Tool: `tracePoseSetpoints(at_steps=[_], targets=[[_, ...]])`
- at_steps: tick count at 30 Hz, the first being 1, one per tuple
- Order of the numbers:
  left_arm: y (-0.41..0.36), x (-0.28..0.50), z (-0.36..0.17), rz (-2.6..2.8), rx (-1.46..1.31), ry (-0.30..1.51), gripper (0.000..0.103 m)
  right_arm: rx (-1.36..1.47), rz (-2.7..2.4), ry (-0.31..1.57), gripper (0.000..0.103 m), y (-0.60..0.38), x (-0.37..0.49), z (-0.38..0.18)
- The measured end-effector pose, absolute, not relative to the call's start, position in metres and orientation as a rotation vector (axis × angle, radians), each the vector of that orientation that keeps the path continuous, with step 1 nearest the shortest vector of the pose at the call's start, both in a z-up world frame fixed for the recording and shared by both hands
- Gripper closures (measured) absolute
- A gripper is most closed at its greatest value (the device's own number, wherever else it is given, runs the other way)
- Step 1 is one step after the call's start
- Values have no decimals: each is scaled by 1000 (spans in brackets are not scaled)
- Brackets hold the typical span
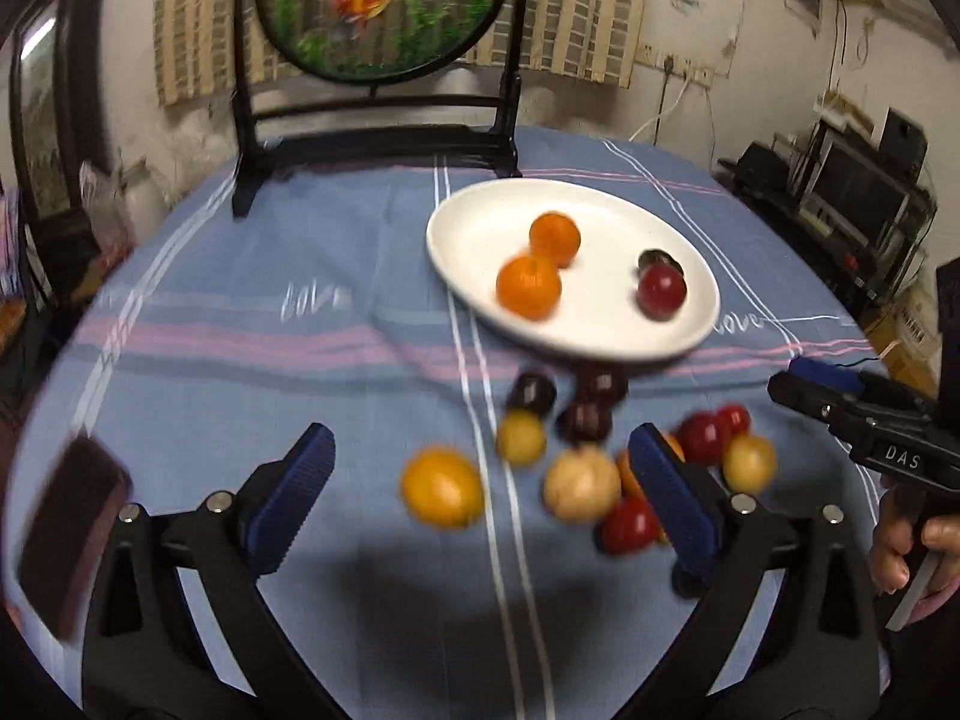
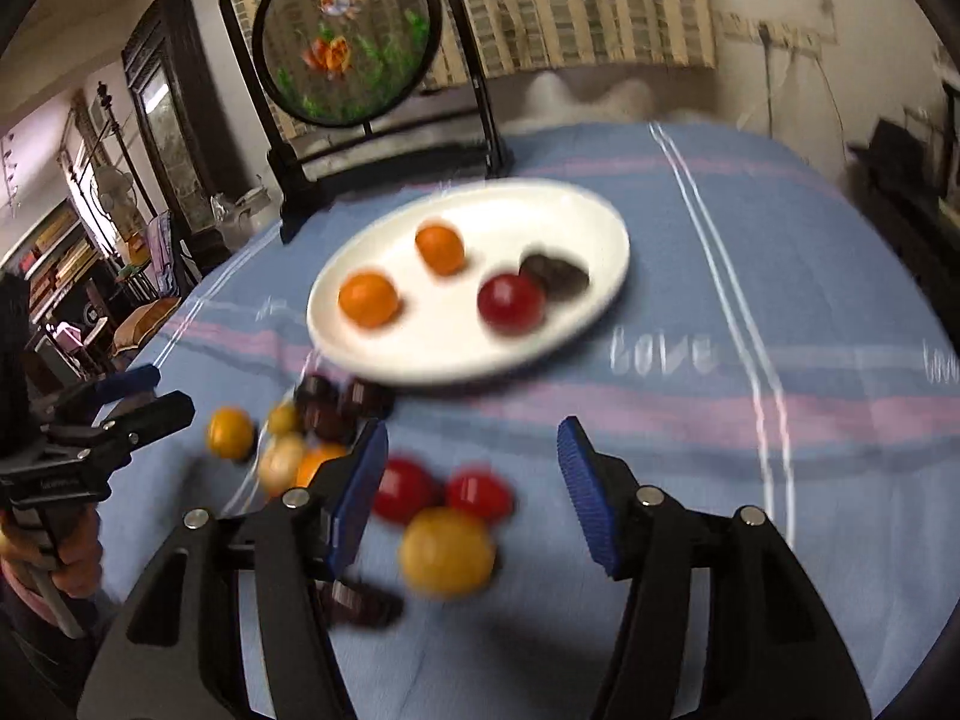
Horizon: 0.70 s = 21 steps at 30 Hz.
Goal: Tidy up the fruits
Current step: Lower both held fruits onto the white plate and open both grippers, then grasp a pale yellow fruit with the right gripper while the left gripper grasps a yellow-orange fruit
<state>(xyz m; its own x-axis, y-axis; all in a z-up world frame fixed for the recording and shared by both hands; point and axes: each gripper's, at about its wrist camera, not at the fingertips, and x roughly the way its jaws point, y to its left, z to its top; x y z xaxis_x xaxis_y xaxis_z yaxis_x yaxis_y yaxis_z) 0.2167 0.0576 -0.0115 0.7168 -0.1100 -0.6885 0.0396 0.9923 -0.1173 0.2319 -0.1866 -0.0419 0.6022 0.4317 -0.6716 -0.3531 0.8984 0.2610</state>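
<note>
The left tool [image 1: 480, 498] is hovering with its blue-padded fingers [image 1: 294, 495] spread wide, gripping nothing. The right tool [image 2: 474, 495] is likewise hanging with its jaws parted and empty. The person's right hand [image 1: 912, 552] is wrapping the right tool's handle.

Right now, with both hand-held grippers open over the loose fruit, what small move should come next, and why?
Probably lower the right hand-held gripper onto the round yellow fruit and close. That fruit lies on the blue striped tablecloth roughly between its open jaws, while the white oval plate holds only four fruits and has bare room.
</note>
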Motion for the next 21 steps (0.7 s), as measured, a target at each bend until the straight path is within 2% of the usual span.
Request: tracePoseSetpoints(at_steps=[10,12,21], targets=[[71,199,-35,-56,-213,781,3,29,450,896,45,-168,214,-63],[69,200,-37,-54,-208,795,3,10,444,907,50,-166,214,-66],[66,197,-36,-29,-168,776,3,-1,435,936,57,-164,217,-74]])
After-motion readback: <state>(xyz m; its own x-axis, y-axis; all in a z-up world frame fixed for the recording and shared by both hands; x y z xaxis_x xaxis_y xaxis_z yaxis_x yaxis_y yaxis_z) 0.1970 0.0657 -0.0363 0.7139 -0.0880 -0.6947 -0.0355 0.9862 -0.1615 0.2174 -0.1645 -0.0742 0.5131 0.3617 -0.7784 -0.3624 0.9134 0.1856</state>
